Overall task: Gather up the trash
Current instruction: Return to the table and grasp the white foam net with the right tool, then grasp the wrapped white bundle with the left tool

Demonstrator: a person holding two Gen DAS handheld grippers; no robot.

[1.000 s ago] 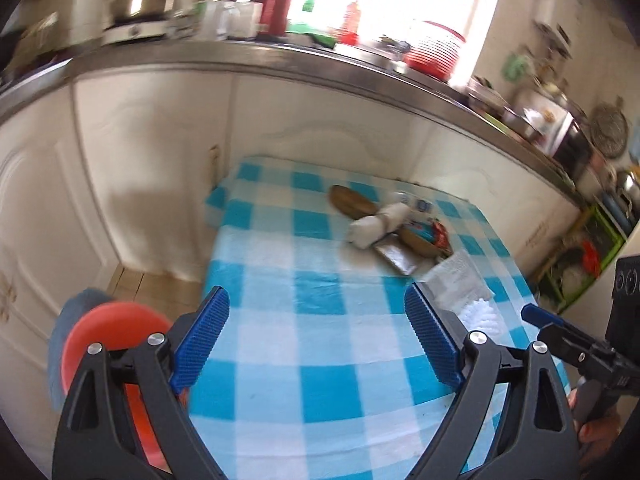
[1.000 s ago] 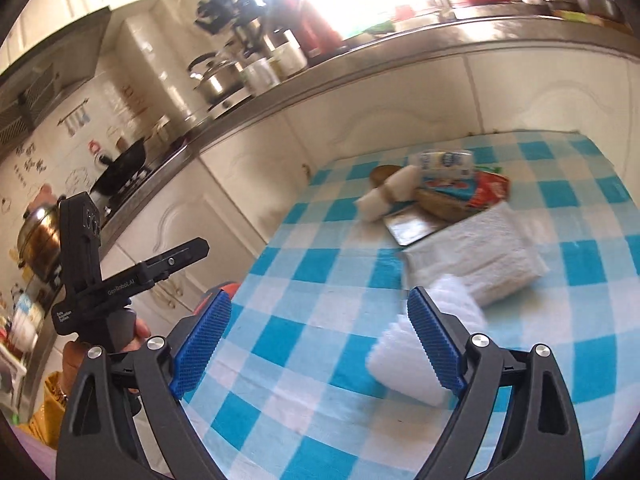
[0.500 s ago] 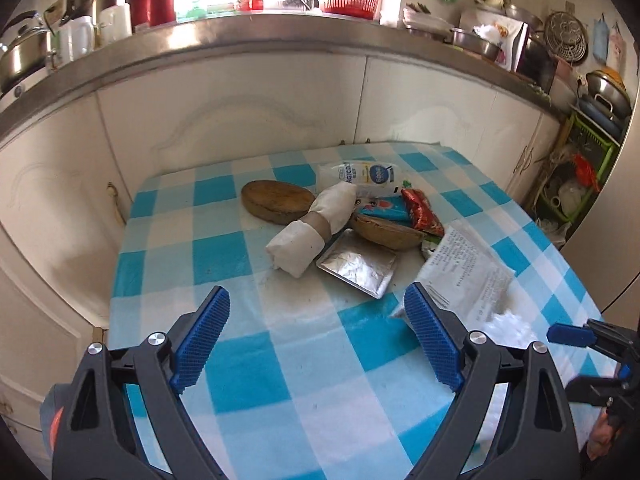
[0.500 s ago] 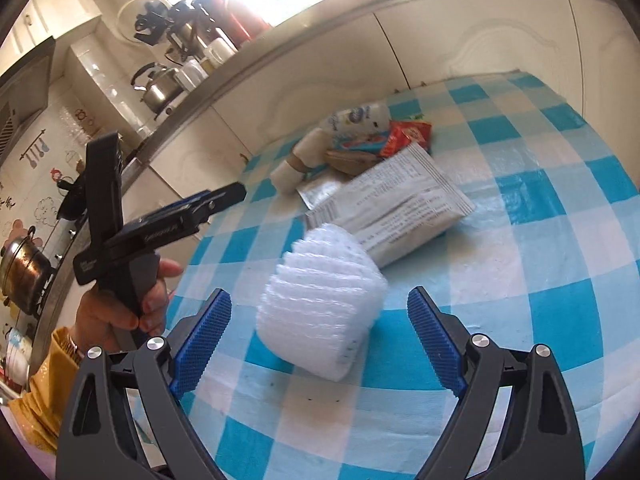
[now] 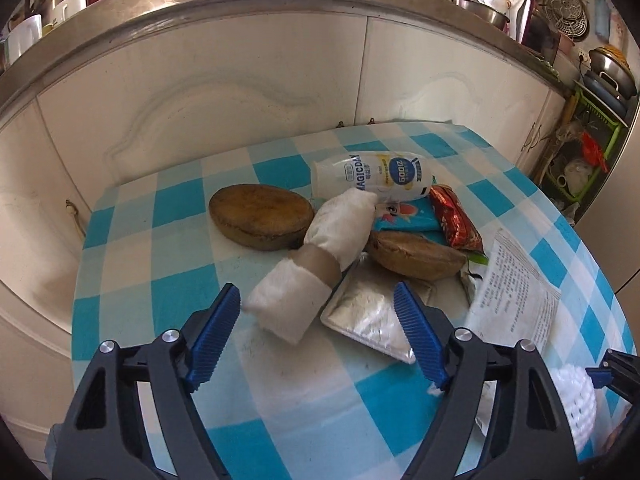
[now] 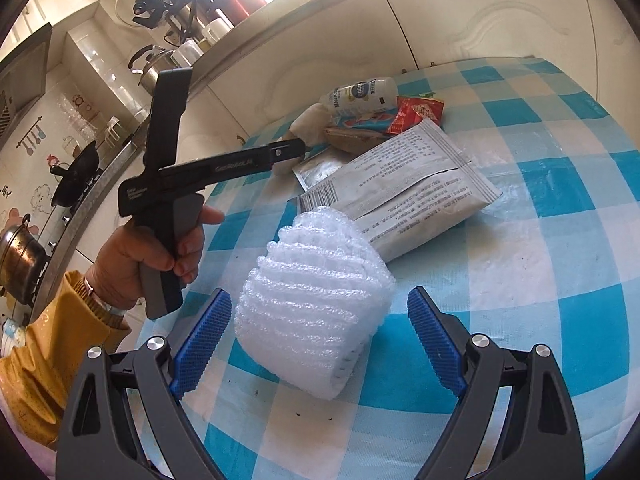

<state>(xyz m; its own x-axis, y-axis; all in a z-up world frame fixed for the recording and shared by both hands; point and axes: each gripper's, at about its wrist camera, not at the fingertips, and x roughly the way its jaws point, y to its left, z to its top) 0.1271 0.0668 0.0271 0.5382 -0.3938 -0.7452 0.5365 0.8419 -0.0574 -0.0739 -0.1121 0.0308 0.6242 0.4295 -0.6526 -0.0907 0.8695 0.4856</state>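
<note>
Left gripper (image 5: 318, 332) has swung in from the table edge over the last second and now sits low over the trash pile; its jaws are closing, nothing pinched yet. The near end of the white rolled wad (image 5: 316, 264) with the brown band lies between the blue pads, untouched, with a corner of the silver foil packet (image 5: 368, 320) just inside the right pad. Likely next pick is the wad.

Right gripper (image 6: 320, 340) has dropped closer too, jaws spread wide, and the white foam net sleeve (image 6: 316, 300) now fills the gap between the pads without either pressing on it. A half second ago it sat further ahead. So both hands are lined up for a grab and no trash is collected yet.

Behind the sleeve: the printed grey pouch (image 6: 404, 196). Further back sit a brown round disc (image 5: 260, 214), a brown pod-like piece (image 5: 416, 254), the blue wrapper (image 5: 404, 216), a red wrapper (image 5: 456, 220) and a tipped white bottle (image 5: 380, 176).

Surface: table (image 5: 160, 280) under blue-white check cloth, somewhat stained. Behind it, cream cabinet doors (image 5: 200, 92) and a steel counter edge. Far back: pots, kettle, bright window. No bin is in view now.
</note>
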